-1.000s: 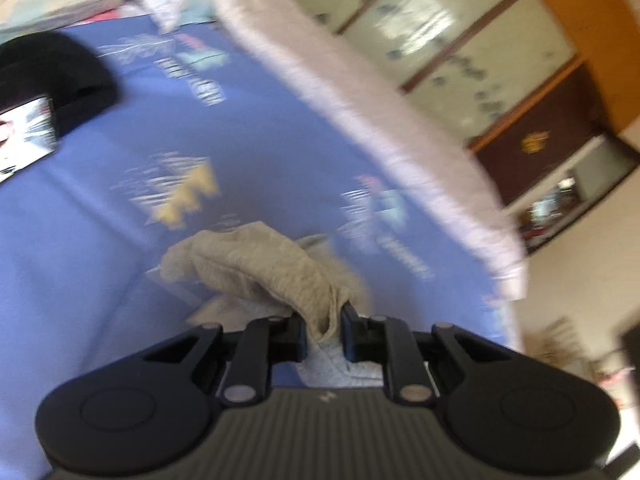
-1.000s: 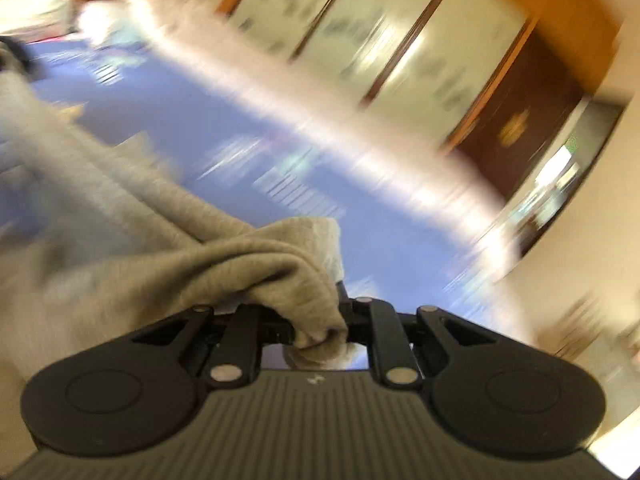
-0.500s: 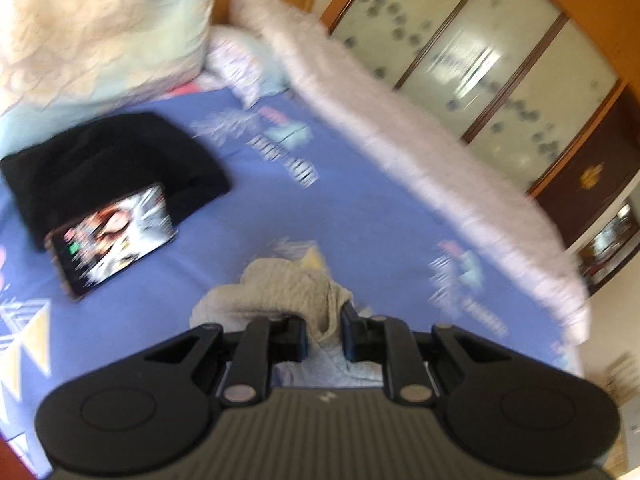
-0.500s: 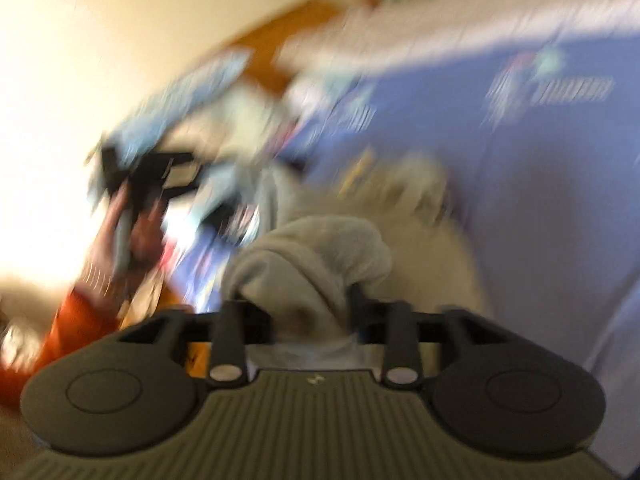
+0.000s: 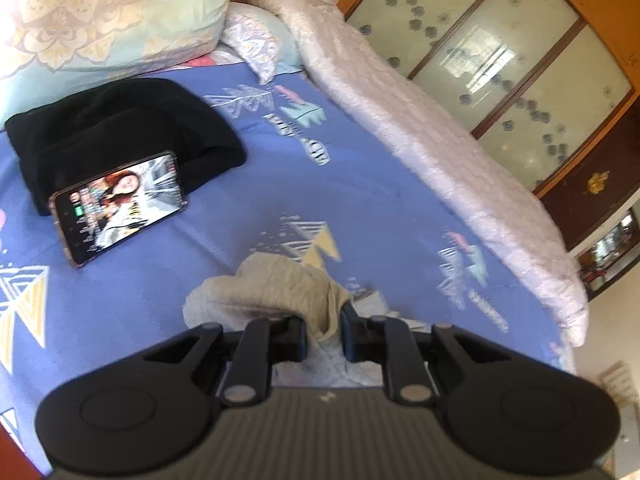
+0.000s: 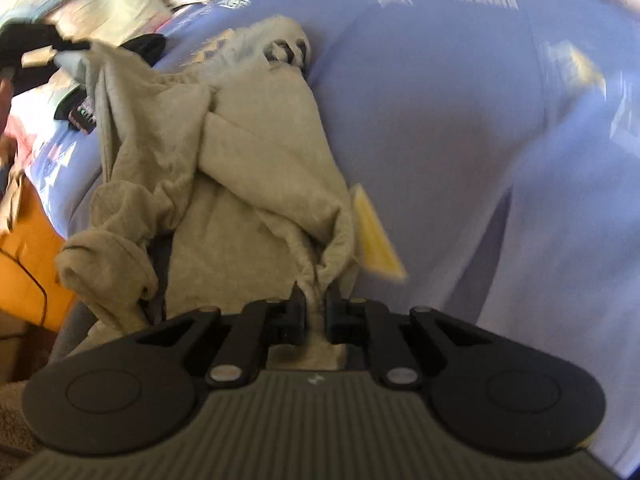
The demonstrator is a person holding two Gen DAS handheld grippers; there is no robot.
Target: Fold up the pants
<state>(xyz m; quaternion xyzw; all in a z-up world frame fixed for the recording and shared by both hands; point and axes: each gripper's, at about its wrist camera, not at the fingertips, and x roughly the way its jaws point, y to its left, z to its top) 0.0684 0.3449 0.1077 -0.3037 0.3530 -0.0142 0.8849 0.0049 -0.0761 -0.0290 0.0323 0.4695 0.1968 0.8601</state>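
Note:
The grey pants [image 6: 240,168] hang crumpled over the blue bed sheet [image 6: 440,140]. My right gripper [image 6: 316,300] is shut on a bunched edge of the pants, and the cloth stretches away toward the left gripper [image 6: 48,52] at the upper left. In the left wrist view my left gripper [image 5: 324,328] is shut on another bunch of the pants [image 5: 272,288], held above the sheet [image 5: 320,200].
A phone [image 5: 118,208] with a lit screen leans on a black garment [image 5: 120,132] at the left. Pillows [image 5: 112,12] lie at the head. A rolled white blanket [image 5: 440,152] runs along the far side, before a wardrobe [image 5: 520,60]. The orange bed frame [image 6: 36,264] shows at the left.
Both grippers have lifted and swung with the pants. The right view has turned from the wardrobe to the bed and the pants hanging between the grippers. Both grips are unchanged.

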